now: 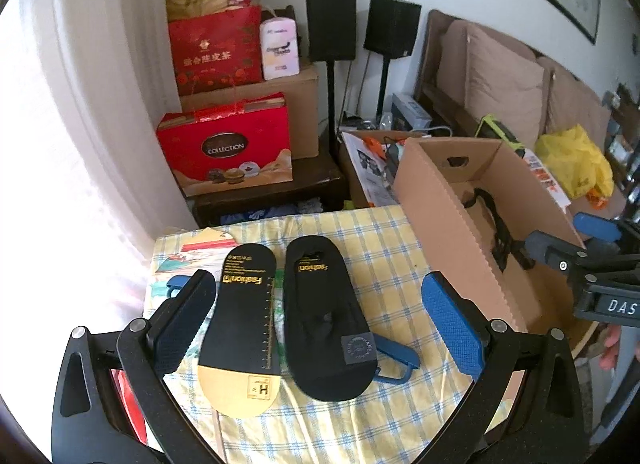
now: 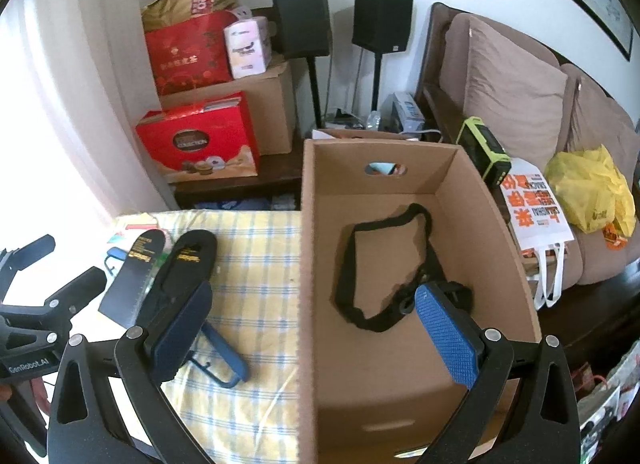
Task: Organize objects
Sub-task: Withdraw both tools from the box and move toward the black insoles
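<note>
Two black slippers lie on the yellow checked cloth: the left slipper with a card insole on top, the right slipper beside it. A blue hanger sticks out from under them. My left gripper hangs open above the pair, touching nothing. An open cardboard box stands to the right with a black strap on its floor. My right gripper stands wide open over the box's near left wall, nothing between its fingers. The slippers and hanger show left of it.
Red gift boxes, a brown carton and two black speakers stand at the back. A sofa with cushions, a yellow bag and a white printed bag lies to the right. A person's hand shows at the right edge.
</note>
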`<action>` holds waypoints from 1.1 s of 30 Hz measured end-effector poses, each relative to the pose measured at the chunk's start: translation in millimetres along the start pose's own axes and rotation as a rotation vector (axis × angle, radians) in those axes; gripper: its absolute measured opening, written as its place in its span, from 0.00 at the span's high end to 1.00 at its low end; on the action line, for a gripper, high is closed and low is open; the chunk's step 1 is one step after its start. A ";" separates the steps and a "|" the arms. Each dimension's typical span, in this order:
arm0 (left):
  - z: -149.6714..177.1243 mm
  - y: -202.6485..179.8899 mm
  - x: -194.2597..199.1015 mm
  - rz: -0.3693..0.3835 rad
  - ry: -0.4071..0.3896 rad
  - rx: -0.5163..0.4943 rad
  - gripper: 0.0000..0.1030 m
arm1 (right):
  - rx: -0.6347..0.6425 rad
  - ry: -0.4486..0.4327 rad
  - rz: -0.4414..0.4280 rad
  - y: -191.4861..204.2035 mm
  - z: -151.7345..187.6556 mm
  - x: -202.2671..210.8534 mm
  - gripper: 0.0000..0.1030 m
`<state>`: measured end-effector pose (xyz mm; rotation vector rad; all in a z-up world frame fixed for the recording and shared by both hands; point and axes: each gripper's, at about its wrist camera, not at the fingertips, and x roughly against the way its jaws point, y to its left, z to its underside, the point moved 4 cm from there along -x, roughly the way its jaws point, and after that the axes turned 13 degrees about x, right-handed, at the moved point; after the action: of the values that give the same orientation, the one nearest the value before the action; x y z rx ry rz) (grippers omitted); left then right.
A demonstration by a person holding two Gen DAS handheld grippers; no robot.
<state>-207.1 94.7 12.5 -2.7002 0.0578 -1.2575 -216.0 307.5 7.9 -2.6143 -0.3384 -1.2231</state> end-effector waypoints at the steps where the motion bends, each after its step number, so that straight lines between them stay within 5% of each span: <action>1: -0.5 3.3 0.6 0.000 0.002 0.002 0.00 | -0.001 -0.002 -0.008 3.4 -0.9 1.0 0.00; 33: 44.1 135.3 -52.4 0.007 0.165 0.112 0.00 | 0.055 0.085 -0.220 106.4 1.7 -60.0 0.00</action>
<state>-202.7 -27.5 -77.1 -2.4963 0.0160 -1.4344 -219.7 200.8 -51.6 -2.5219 -0.6483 -1.3673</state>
